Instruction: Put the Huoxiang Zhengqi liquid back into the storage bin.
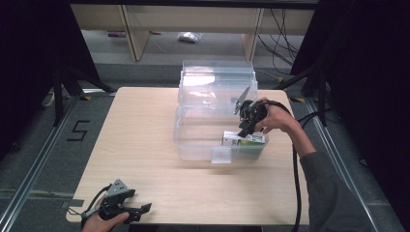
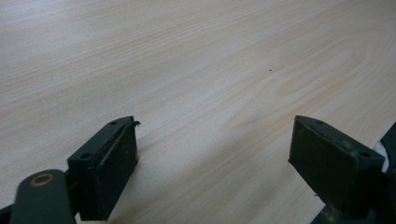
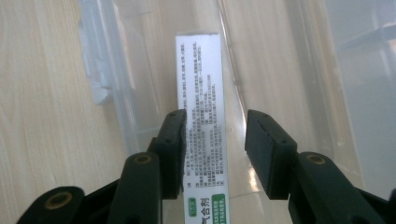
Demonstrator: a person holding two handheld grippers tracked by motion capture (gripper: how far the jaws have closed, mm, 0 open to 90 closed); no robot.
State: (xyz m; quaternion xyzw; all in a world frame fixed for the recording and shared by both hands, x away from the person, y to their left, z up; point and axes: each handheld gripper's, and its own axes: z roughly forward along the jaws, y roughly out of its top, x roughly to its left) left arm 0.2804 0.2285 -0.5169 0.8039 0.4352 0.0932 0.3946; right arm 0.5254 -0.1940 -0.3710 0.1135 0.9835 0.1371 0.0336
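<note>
We're easing the right gripper (image 3: 214,154) off a small carton (image 3: 201,116) lying between its jaws in the clear bin (image 1: 193,145), jaws spread with one pad maybe touching; looks light, stiff, slick-faced, so we're pinching its long flat sides.

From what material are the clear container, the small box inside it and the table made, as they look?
Clear container: likely hard plastic, glossy; the table's grain shows through its walls. Small box: apparently printed cardboard, smooth white with green, sharp folded edges. Table: pale wood or wood-look laminate, matt, grain lines visible.
</note>
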